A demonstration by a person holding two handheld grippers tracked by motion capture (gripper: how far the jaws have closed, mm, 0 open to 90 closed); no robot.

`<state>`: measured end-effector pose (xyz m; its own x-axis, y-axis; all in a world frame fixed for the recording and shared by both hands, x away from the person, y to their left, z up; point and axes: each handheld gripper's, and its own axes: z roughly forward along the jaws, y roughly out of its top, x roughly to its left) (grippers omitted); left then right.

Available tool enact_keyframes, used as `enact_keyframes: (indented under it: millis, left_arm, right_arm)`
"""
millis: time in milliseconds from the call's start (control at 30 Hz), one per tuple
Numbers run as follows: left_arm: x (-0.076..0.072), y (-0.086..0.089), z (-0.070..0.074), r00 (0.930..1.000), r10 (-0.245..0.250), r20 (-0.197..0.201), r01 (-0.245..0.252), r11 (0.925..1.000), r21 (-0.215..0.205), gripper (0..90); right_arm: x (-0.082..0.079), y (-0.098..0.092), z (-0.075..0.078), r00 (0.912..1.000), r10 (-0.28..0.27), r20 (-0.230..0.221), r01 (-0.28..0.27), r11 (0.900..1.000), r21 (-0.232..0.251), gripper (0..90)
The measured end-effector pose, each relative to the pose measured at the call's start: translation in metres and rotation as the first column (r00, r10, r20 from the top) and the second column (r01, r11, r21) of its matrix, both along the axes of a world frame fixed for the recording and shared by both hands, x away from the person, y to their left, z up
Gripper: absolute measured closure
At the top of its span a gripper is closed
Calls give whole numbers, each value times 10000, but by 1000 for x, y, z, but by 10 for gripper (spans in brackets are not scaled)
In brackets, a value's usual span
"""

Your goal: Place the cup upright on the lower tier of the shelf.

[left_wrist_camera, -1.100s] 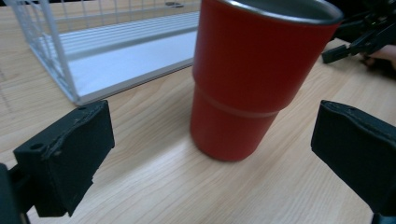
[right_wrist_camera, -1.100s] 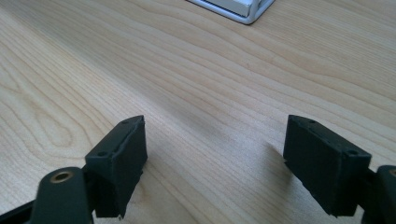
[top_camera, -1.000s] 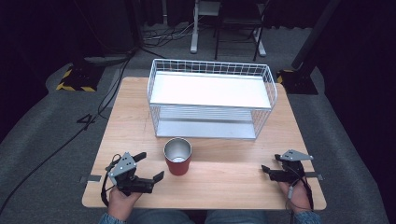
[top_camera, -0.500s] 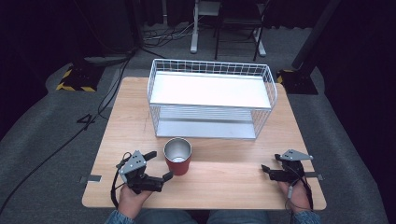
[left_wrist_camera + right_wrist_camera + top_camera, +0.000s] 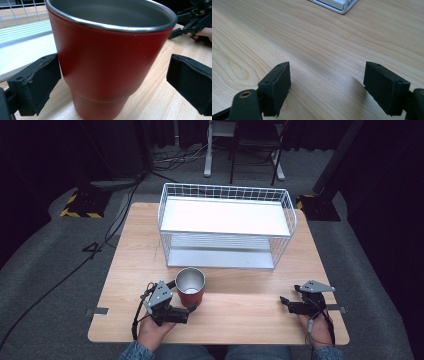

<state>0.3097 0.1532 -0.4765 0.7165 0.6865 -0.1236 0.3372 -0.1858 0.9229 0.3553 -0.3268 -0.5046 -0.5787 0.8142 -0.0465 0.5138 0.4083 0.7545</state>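
Cup: a red metal tumbler with a bare steel rim and inside stands upright on the near half of the table, left of centre, just in front of the rack.
Cup, close up: in the left gripper view the red tumbler sits between the two black jaws, mouth up and nothing visible inside.
Left gripper: the left gripper lies low at the near left, held in a hand, its jaws spread wide to either side of the tumbler's lower body (a gap shows at the right jaw; whether the left jaw touches the wall I cannot tell).
Right gripper: the right gripper rests at the near right, well apart from the tumbler, held in the other hand.
Right jaws: in the right gripper view they stand wide apart with bare wood between them, gripping nothing.
Rack: a white wire basket rack with a flat white upper shelf occupies the far middle of the table; its near corner shows at the top of the right gripper view.
Table: a light wooden tabletop on a grey carpeted floor.
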Motion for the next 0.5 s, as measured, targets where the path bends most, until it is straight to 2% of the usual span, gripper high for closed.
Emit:
enact_keyframes:
  millis: [200, 267, 500]
  left_arm:
    - [3, -6, -3, 9994, 336, -36, -334, 9991, 256, 0]
    - [6, -9, -5, 9988, 492, -74, -488, 9976, 490, 0]
    - [10, -17, -11, 9976, 642, -251, -621, 9951, 773, 0]
  right_arm:
    - [0, 0, 0, 10000, -23, 12, 23, 10000, -8, 222]
    - [0, 0, 0, 10000, -21, 29, 21, 10000, -21, 222]
    - [0, 0, 0, 10000, -49, 63, 49, 10000, -48, 224]
